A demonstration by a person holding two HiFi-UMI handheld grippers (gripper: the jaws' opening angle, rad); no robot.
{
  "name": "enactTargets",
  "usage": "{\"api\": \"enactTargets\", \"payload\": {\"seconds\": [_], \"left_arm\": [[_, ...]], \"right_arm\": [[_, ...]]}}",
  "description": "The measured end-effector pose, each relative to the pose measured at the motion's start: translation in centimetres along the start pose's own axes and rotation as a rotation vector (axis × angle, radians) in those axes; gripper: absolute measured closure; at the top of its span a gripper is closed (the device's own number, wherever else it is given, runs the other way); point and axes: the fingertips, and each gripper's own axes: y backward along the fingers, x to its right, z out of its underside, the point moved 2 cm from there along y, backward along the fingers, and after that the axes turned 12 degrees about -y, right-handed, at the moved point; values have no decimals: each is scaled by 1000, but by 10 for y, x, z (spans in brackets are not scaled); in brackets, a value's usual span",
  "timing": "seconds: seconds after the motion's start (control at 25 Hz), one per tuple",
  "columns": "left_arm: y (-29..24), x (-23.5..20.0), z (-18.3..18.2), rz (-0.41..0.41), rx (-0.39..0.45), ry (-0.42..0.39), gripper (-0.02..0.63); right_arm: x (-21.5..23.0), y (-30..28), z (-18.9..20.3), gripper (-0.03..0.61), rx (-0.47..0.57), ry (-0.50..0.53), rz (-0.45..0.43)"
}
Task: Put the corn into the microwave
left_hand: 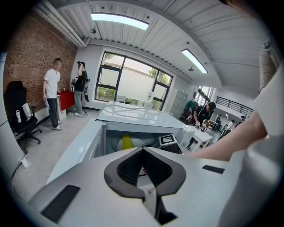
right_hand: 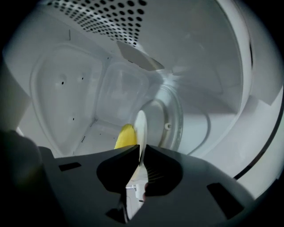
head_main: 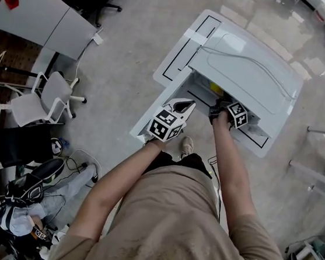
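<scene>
I had right tongs (right_hand: 140,150) clenched on the plate (right_hand: 140,126) with corn (right_hand: 126,136), inside microwave (right_hand: 66,84); left tongs (left_hand: 143,154) clenched empty; I'd lower and release next.

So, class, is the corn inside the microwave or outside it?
Inside: the corn lies in the cavity of the microwave, beside the plate clamped in the jaws of the right gripper.
</scene>
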Motion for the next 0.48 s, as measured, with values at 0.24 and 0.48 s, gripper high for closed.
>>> {"api": "enactTargets", "payload": {"seconds": [0.24, 0.48], "left_arm": [[3, 4, 0, 9, 1, -1, 611], [3, 11, 2, 23, 4, -8, 611]], "right_arm": [[-11, 6, 3, 444, -13, 148, 11], [-10, 15, 5, 403, -7, 287, 26]]}}
